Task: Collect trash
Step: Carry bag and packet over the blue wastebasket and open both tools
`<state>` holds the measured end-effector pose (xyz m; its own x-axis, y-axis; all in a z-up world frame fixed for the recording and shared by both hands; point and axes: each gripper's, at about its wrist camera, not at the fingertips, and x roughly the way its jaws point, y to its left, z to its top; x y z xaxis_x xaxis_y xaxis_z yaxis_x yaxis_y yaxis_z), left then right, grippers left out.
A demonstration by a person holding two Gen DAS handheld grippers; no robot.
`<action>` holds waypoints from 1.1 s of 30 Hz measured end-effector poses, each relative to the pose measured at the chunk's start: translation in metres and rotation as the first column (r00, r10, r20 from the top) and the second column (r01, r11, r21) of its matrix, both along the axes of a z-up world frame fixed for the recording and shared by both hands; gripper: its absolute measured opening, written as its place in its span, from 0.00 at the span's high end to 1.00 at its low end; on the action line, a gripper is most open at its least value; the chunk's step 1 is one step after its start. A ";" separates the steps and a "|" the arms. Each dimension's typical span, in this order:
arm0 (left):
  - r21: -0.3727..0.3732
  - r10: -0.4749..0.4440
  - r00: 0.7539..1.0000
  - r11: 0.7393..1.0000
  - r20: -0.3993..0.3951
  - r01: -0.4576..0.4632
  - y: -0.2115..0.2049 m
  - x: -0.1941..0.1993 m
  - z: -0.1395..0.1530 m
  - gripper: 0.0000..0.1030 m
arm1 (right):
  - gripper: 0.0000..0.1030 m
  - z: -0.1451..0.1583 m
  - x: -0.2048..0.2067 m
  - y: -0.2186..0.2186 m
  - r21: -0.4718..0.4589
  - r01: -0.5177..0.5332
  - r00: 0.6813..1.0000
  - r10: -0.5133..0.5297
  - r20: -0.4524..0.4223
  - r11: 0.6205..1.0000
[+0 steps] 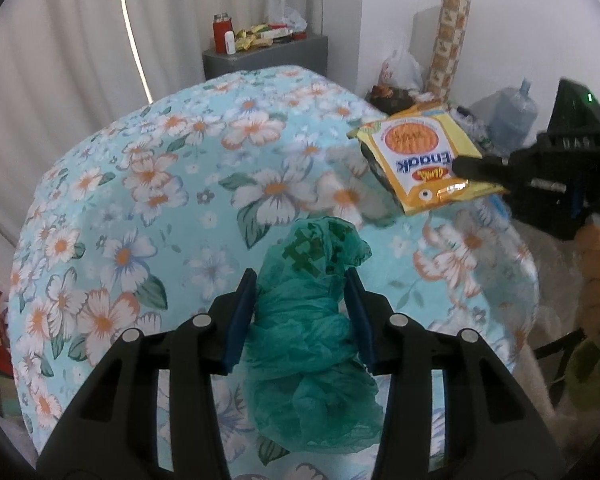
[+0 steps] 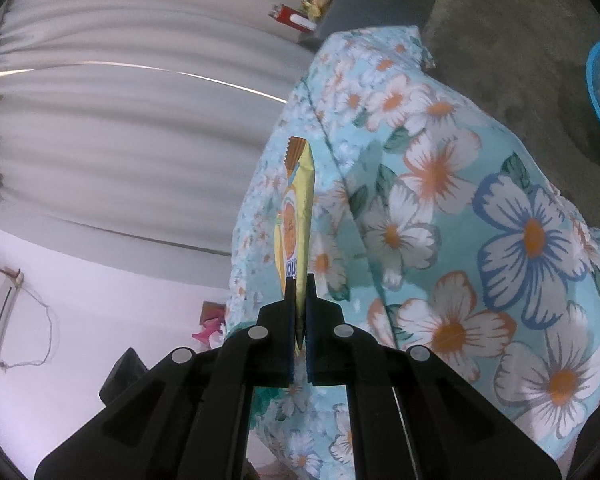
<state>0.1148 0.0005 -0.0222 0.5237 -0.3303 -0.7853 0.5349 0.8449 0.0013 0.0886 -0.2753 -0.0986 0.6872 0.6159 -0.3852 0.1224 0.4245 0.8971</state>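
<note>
Our left tongs stand open around the green plastic bag lying on the floral bed; our right tongs pinch the yellow snack wrapper above the bed's edge.

Glossy foil wrapper, thin crinkled plastic bag, matt floral cloth.

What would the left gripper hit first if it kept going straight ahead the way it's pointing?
Probably the green plastic bag, which already lies between the open fingers of the left gripper. Past the bag there is only the floral sheet; depth is hard to judge.
</note>
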 end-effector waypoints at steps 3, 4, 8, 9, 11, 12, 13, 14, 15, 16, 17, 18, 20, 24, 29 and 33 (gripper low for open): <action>-0.041 -0.026 1.000 0.999 -0.008 0.026 -0.009 0.007 0.014 0.60 | 0.96 0.007 -0.012 -0.012 0.017 0.033 0.999 -0.034 0.042 0.999; -0.049 -0.046 0.999 0.998 0.002 0.046 -0.017 0.009 0.021 0.60 | 0.96 0.009 -0.017 -0.019 0.024 0.048 0.997 -0.050 0.052 0.999; -0.093 -0.144 0.989 0.985 0.024 0.146 -0.060 0.011 0.043 0.60 | 0.96 0.017 -0.047 -0.061 0.025 0.148 0.985 -0.149 0.081 0.989; -0.105 -0.169 0.985 0.980 0.019 0.171 -0.073 0.012 0.045 0.60 | 0.96 0.019 -0.060 -0.078 0.021 0.191 0.978 -0.193 0.086 0.981; -0.128 -0.228 0.974 0.966 0.005 0.226 -0.104 0.015 0.050 0.60 | 0.96 0.019 -0.081 -0.104 0.004 0.266 0.960 -0.265 0.085 0.964; -0.141 -0.262 0.965 0.956 -0.007 0.258 -0.123 0.017 0.051 0.60 | 0.96 0.018 -0.094 -0.119 -0.002 0.308 0.948 -0.307 0.083 0.951; -0.152 -0.295 0.955 0.945 -0.024 0.288 -0.144 0.019 0.052 0.60 | 0.96 0.016 -0.104 -0.130 -0.006 0.341 0.937 -0.340 0.078 0.940; -0.158 -0.317 0.948 0.938 -0.036 0.308 -0.159 0.020 0.052 0.60 | 0.96 0.014 -0.116 -0.143 -0.014 0.379 0.924 -0.377 0.071 0.925; -0.166 -0.347 0.936 0.928 -0.054 0.334 -0.178 0.021 0.051 0.60 | 0.96 0.010 -0.131 -0.159 -0.038 0.431 0.902 -0.429 0.056 0.901; -0.171 -0.373 0.925 0.918 -0.072 0.357 -0.197 0.023 0.050 0.60 | 0.96 0.006 -0.142 -0.170 -0.060 0.467 0.884 -0.465 0.043 0.882; -0.174 -0.405 0.909 0.906 -0.098 0.385 -0.222 0.025 0.046 0.60 | 0.96 0.001 -0.153 -0.181 -0.083 0.504 0.863 -0.504 0.027 0.859; -0.171 -0.430 0.895 0.897 -0.121 0.407 -0.245 0.027 0.042 0.60 | 0.96 -0.003 -0.161 -0.190 -0.102 0.530 0.847 -0.531 0.013 0.842; -0.153 -0.469 0.866 0.881 -0.175 0.447 -0.293 0.031 0.026 0.59 | 0.96 -0.018 -0.176 -0.209 -0.185 0.582 0.801 -0.597 -0.036 0.792; -0.080 -0.506 0.811 0.858 -0.294 0.507 -0.387 0.038 -0.024 0.59 | 0.96 -0.059 -0.184 -0.242 -0.262 0.620 0.737 -0.663 -0.127 0.739; -0.032 -0.480 0.767 0.855 -0.426 0.518 -0.480 0.056 -0.097 0.58 | 0.96 -0.109 -0.159 -0.270 -0.340 0.599 0.700 -0.680 -0.218 0.725; 0.006 -0.469 0.766 0.851 -0.439 0.525 -0.531 0.068 -0.136 0.56 | 0.93 -0.148 -0.137 -0.300 -0.398 0.566 0.675 -0.683 -0.279 0.722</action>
